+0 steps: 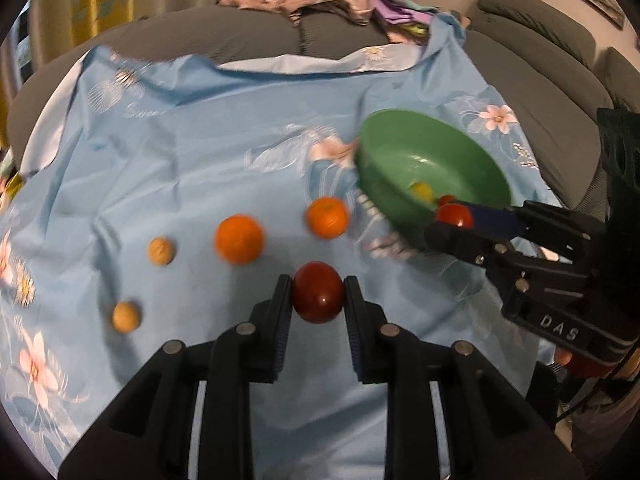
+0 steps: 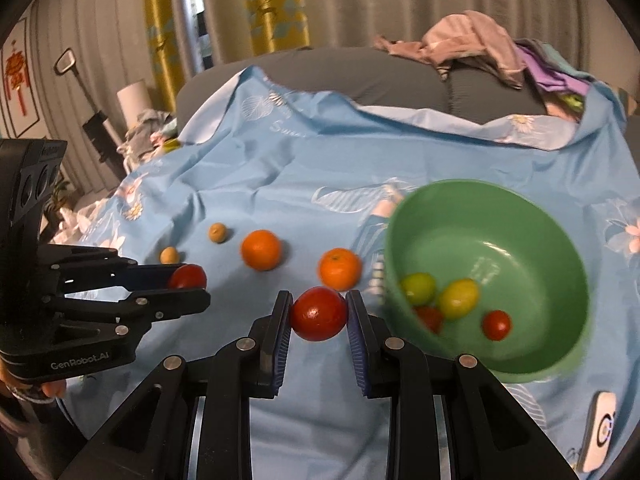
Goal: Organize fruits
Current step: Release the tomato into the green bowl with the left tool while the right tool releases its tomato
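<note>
- A dark red round tomato [image 1: 318,292] is clamped between the pads of the left hand-held gripper [image 1: 318,294]; the jaws are closed only to the fruit's width, so the skin is judged not to be crushed.
- A brighter red round tomato [image 2: 319,313] is gripped in the same way by the right hand-held gripper [image 2: 319,314], which is held just beside the near rim of the green plastic bowl [image 2: 560,248].
- The bowl appears tilted toward the grippers, presumably so that fruit can be dropped in over the low edge.
- Small red, yellow and green fruits [image 2: 458,299] are already collected inside the bowl.
- Two orange round citrus fruits [image 1: 239,239] and two small tan round fruits [image 1: 161,251] lie apart on the light blue floral cloth [image 1: 200,152], not yet gathered.
- The cloth is spread over a grey sofa [image 1: 248,28], presumably as a clean, soft working surface.
</note>
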`<state>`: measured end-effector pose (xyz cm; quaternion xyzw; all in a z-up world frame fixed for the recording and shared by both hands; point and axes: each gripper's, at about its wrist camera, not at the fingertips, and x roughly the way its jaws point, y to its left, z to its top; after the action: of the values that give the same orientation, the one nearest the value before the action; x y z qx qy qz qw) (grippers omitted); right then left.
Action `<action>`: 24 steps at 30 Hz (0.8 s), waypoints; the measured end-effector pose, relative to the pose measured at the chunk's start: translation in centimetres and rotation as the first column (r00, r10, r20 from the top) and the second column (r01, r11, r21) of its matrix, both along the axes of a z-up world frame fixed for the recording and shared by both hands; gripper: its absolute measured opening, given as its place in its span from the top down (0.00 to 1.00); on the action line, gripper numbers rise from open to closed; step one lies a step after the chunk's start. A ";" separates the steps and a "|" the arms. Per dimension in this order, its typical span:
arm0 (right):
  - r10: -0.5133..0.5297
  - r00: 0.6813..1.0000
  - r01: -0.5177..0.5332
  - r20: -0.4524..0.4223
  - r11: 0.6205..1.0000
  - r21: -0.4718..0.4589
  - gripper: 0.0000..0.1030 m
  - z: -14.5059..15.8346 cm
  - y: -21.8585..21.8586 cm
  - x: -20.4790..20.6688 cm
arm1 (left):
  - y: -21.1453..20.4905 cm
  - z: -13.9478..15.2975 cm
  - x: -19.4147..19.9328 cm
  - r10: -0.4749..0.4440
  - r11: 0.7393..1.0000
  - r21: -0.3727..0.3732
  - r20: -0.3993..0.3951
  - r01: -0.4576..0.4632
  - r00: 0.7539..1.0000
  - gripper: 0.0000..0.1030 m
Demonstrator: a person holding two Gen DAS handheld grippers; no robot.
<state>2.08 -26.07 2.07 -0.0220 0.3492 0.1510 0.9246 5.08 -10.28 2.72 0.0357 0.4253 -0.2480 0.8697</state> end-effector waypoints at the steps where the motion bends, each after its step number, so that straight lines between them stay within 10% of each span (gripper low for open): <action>1: -0.009 1.000 0.009 0.005 1.000 0.003 0.72 0.2 -0.5 -0.1 | -0.9 0.4 0.2 -0.014 1.000 0.003 0.010 0.014 1.000 0.75; 24: -0.242 0.970 0.241 0.024 0.970 0.037 0.72 -0.1 -9.5 1.0 | -13.0 0.2 5.6 -0.184 0.982 0.031 0.014 0.184 0.983 0.75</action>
<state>3.09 -35.54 2.02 0.0343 0.3337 0.0430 0.9411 10.67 -23.24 2.90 0.0900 0.4166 -0.3206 0.8459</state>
